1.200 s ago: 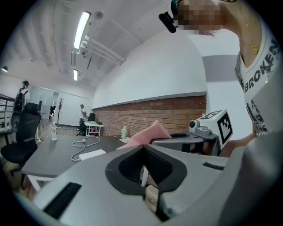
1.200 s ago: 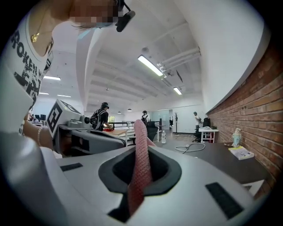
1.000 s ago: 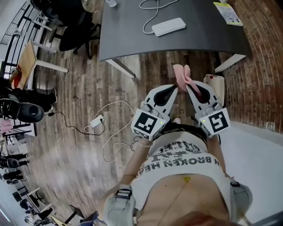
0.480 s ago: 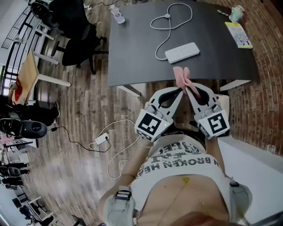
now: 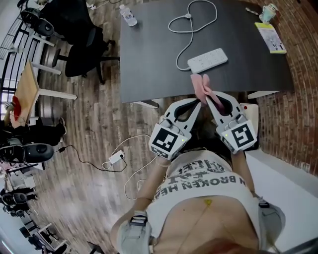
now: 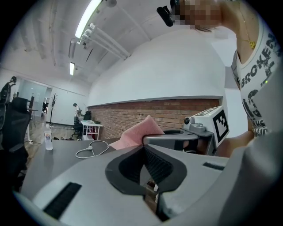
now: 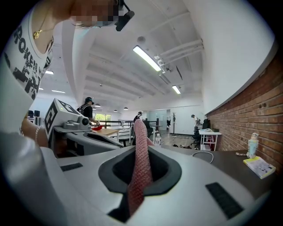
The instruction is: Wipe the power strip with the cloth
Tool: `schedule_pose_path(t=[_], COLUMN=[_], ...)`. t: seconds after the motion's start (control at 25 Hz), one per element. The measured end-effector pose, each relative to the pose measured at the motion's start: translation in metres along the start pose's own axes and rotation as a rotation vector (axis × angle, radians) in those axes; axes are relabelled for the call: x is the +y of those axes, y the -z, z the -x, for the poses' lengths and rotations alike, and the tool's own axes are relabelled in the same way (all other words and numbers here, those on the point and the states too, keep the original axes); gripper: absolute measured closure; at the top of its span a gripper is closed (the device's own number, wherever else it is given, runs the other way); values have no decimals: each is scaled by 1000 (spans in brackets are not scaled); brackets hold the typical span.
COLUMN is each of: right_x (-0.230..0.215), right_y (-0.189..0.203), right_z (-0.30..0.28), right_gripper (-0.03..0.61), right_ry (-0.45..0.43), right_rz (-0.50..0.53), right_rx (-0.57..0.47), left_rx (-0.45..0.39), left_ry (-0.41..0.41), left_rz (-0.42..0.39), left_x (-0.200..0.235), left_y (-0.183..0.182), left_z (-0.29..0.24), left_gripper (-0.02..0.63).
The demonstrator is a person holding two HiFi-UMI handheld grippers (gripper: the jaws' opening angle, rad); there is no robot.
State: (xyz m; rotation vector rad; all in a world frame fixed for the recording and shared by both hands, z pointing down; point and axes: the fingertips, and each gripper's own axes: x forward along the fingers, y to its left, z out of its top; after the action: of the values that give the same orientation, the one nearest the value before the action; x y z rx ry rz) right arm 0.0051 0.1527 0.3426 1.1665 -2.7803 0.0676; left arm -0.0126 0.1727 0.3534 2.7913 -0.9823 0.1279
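A white power strip (image 5: 207, 60) lies on the dark grey table (image 5: 149, 59), and its white cable (image 5: 191, 20) loops toward the far edge. My right gripper (image 5: 208, 96) is shut on a pink cloth (image 5: 200, 85) that sticks out past its tips over the table's near edge. In the right gripper view the cloth (image 7: 140, 163) stands pinched between the shut jaws. My left gripper (image 5: 198, 101) hangs just left of it, shut and holding nothing. The left gripper view shows the cloth (image 6: 135, 134) beside its own tips, with the cable (image 6: 90, 149) beyond.
A plastic bottle (image 5: 127, 15) stands at the table's far left corner. A yellow booklet (image 5: 271, 37) lies at the far right. An office chair (image 5: 84, 47) stands left of the table. A charger and cord (image 5: 117, 158) lie on the wooden floor. A brick wall (image 5: 298, 74) runs on the right.
The table and power strip have come nearer in the head view. Both grippers, still side by side with the cloth, have reached the table's near edge.
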Motion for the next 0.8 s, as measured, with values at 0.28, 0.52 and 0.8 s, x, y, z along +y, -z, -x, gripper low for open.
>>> schedule_pose_path(t=[0.28,0.52,0.8], right_x=[-42,-99,-171], right_y=[3,-6,-7], right_z=[-34,-70,-97], right_gripper=[561,561,561], right_ry=[-39,-104,-178], right_rz=[21,12,25], right_rx=[11,-6,27], left_rx=[15,23,20], left_ry=[-40,-62,-132], left_rz=[15,10,16], left_x=[38,74,110], left_y=[0,-16,-31], left_z=[-34,-97,-165], left_gripper=[606,606,606])
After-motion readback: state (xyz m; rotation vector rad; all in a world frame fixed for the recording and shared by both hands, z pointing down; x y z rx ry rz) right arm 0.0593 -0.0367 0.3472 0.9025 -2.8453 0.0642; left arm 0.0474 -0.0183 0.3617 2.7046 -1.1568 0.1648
